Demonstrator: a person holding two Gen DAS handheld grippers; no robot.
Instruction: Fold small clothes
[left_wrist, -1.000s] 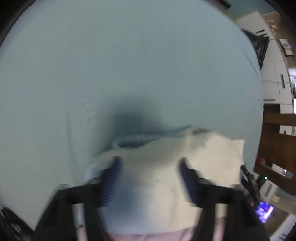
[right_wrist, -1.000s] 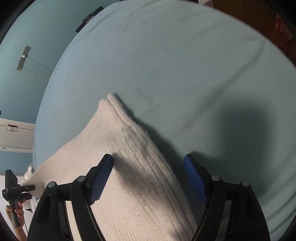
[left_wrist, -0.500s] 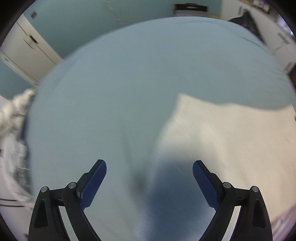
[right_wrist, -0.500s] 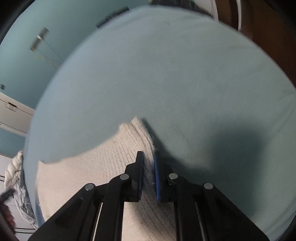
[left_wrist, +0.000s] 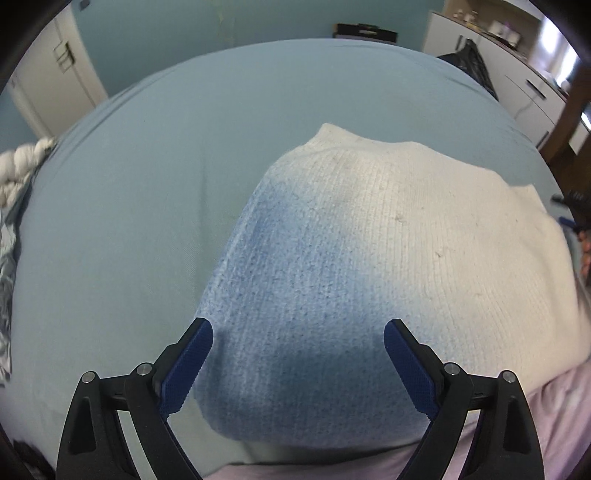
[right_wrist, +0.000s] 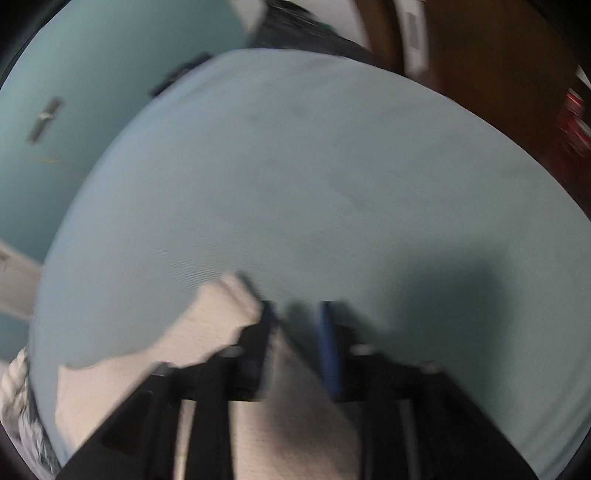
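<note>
1. Left gripper (left_wrist: 297, 363): jaws spread wide, nothing between the blue pads (left_wrist: 188, 363). It hangs just over the near-left end of the cream knit garment (left_wrist: 388, 258), no visible contact. The knit's near edge is lost behind the finger frames and a pink fabric strip (left_wrist: 498, 435) along the bottom.
2. Garment: ribbed, slightly fuzzy knit, lying flat on the light blue bed sheet (left_wrist: 147, 221). In the left view its long axis runs left-right, with one corner pointing away from the camera. The gripper's shadow tints the near part blue.
3. Far left, past the bed edge – a white braided rope-like bundle (left_wrist: 22, 162), partly cut off.
4. Right gripper (right_wrist: 295, 332): frame is motion-blurred (edges smeared). Jaws narrowly parted, a visible gap between them; the knit's pointed corner (right_wrist: 229, 306) sits beside the left finger. Cannot tell whether any fabric is pinched.
5. The right view's background is too blurred to identify.
</note>
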